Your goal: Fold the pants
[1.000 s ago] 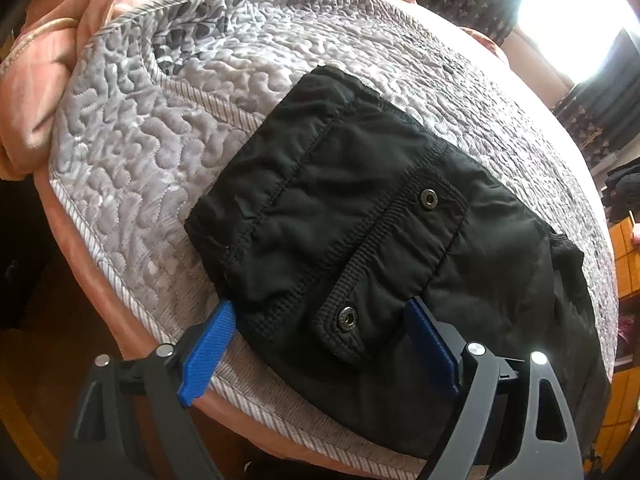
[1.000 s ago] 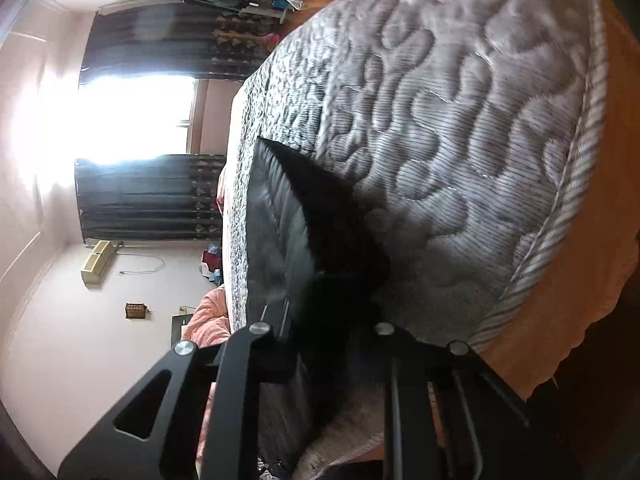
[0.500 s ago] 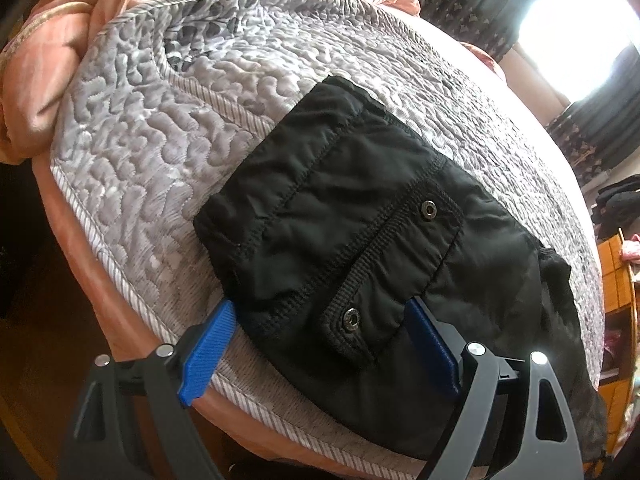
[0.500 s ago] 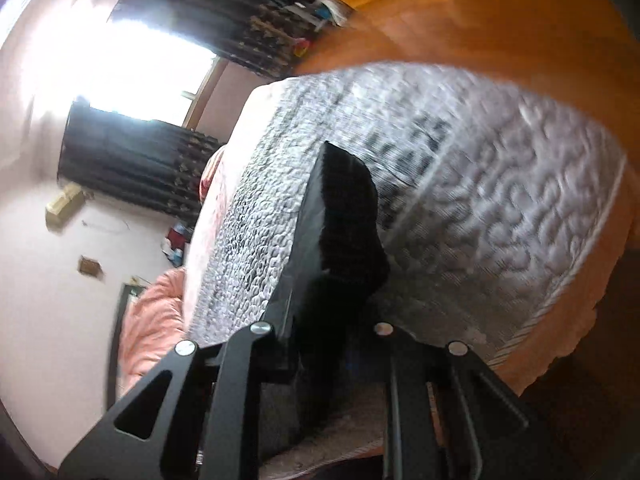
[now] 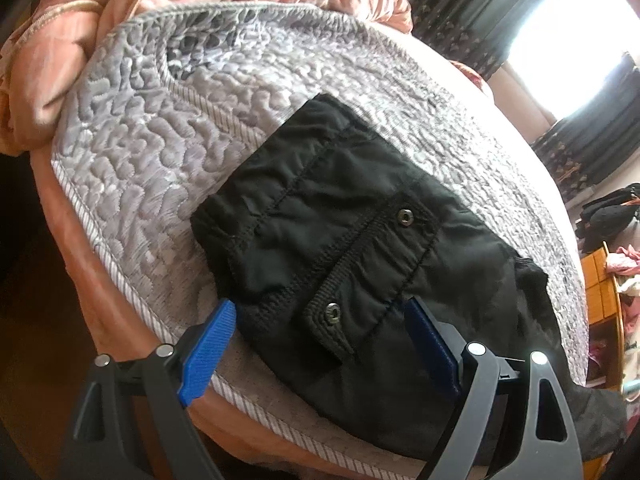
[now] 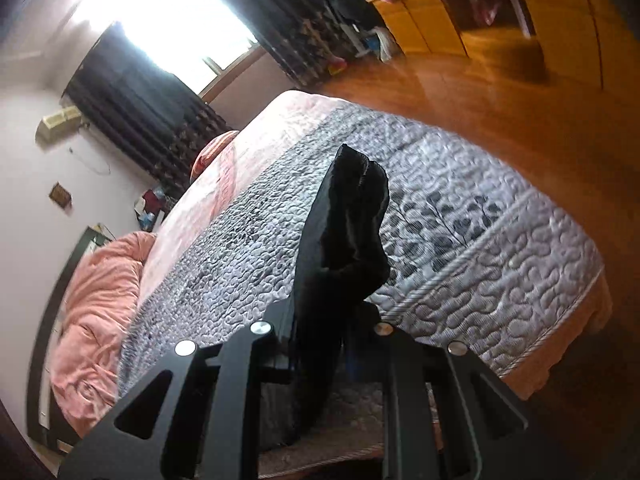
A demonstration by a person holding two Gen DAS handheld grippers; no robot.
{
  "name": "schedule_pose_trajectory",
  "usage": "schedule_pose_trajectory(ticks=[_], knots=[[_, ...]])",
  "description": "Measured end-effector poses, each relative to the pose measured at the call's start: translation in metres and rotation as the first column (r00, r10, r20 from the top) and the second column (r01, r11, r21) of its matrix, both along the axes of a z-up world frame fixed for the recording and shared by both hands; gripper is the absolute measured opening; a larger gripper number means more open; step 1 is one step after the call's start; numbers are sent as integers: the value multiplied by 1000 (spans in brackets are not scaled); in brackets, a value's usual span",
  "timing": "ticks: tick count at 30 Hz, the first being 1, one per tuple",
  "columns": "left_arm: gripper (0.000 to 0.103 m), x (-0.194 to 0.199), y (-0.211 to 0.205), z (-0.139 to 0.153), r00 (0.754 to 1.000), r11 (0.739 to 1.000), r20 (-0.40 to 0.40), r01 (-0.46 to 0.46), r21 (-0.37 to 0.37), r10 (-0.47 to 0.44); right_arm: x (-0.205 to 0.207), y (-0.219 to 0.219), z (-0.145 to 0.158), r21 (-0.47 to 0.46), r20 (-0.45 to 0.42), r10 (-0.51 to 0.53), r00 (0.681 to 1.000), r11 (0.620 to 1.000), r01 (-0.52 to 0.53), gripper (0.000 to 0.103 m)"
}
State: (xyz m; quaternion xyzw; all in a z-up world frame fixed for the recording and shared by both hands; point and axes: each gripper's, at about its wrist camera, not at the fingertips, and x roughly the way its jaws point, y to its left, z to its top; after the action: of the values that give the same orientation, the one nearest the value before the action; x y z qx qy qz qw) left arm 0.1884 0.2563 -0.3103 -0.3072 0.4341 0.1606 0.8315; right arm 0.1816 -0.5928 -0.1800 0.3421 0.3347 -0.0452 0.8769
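The pants (image 5: 360,248) are black, made of a slightly shiny woven fabric with visible topstitched seams. They lie folded into a compact rectangular stack on the grey quilted bedspread (image 5: 132,168), near its striped edge. A flap on the upper layer carries 2 metal snap buttons (image 5: 405,216). In the right wrist view, 1 end of the pants (image 6: 344,232) is raised off the bedspread, standing upright in a narrow, bunched fold.
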Motion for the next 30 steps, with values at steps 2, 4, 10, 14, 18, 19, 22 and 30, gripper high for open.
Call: schedule_pose_trajectory(ticks=[2,4,10,14,18,19,22,30], knots=[[87,-3,-5,5,1000,1000,26,1,18,-1,-1,13,12,-42,5,10,1000,999,-10,16],[87,-8,-10,10,998,999,60,-4,45,1,-1,23,20,-78,11,18,1000,997,-18,16],[93,-21,-12,22,987,998,154,-43,38,37,-4,51,44,-167,22,43,999,985,-39,16],[94,-21,-11,20,986,999,161,-46,27,41,-4,69,53,-221,23,55,998,974,-49,16],[94,-23,-7,17,986,998,157,-58,8,56,-2,86,60,-268,23,72,997,961,-63,16],[94,-24,-6,16,985,998,160,-63,1,62,-2,90,61,-279,24,76,997,958,-67,16],[94,-26,-7,15,984,998,165,-65,-10,66,0,104,67,-322,24,90,996,943,-78,16],[94,-24,-7,13,986,998,156,-60,-28,63,2,142,82,-437,18,129,992,893,-108,16]])
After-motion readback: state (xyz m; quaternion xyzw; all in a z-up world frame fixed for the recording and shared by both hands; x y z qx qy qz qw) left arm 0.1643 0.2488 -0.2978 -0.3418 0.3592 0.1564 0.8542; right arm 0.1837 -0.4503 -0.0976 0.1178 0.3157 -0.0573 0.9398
